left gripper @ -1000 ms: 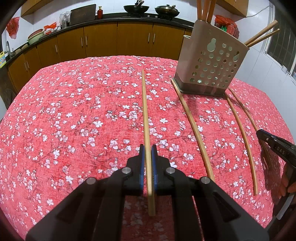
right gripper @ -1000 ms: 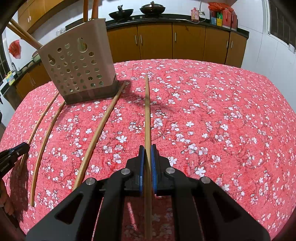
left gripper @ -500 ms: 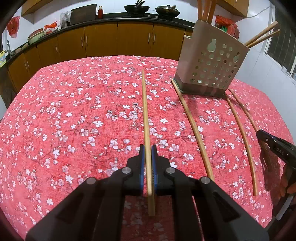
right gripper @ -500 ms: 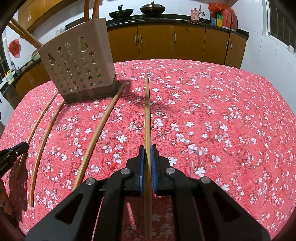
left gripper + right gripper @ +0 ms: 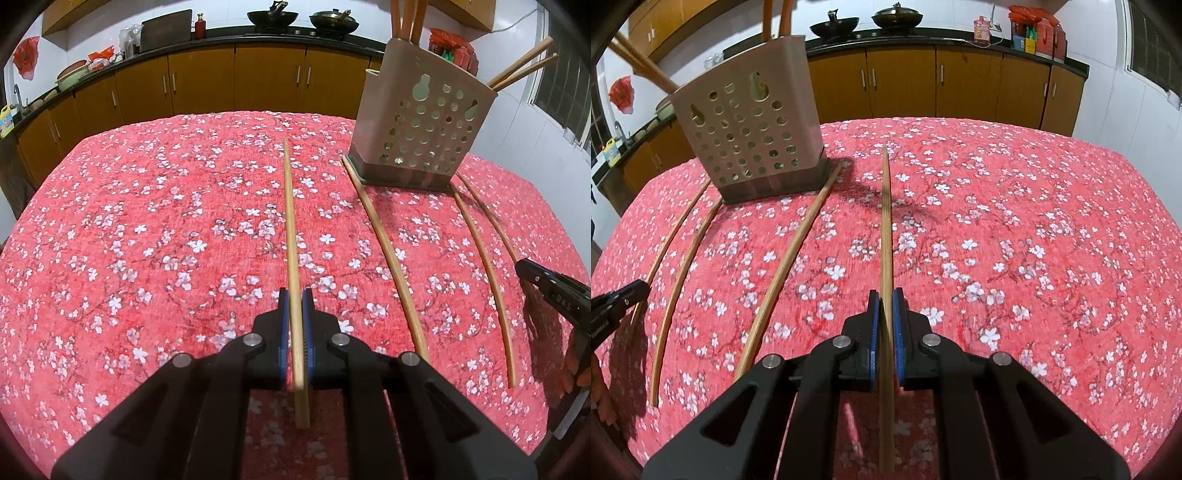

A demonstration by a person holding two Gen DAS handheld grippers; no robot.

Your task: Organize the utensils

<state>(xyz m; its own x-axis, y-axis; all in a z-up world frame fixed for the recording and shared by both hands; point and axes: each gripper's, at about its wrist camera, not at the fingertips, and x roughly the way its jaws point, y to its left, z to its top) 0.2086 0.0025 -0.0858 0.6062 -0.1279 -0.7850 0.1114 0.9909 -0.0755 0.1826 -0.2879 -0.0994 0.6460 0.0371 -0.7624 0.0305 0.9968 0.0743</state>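
Left tongs (image 5: 294, 306): I have the blue pads closed on a chopstick (image 5: 291, 236), gripped near its thick end, so a short stub runs back past the pads and the long thin part points forward.
Right tongs (image 5: 885, 306): I have these closed the same way on a second chopstick (image 5: 885, 229). In the right view its tip looks lifted off the cloth, with a shadow beneath it.
Reason for grip: I judge that holding near the thick end leaves the thin end free to go into the holder first.
Loose chopsticks: three lie on the worktop (image 5: 147, 229) between my two hands: one (image 5: 384, 247) with its far end touching the holder base, two more (image 5: 484, 262) and (image 5: 491, 218) beyond it.
Holder (image 5: 421, 122): a beige perforated box on a dark base, standing upright at the far side of the red floral cloth. Several chopsticks already stand in it, some leaning out over the rim.
Layout reason: the loose sticks point roughly at the holder, which I judge keeps each pick-up and drop short.
Next step, my judgement: raise each held stick above the rim, tilt it tip-down, release.
Risk: a tilted stick may catch on the rim or on those already inside.
Surroundings: brown cabinets (image 5: 236, 85) behind the worktop.
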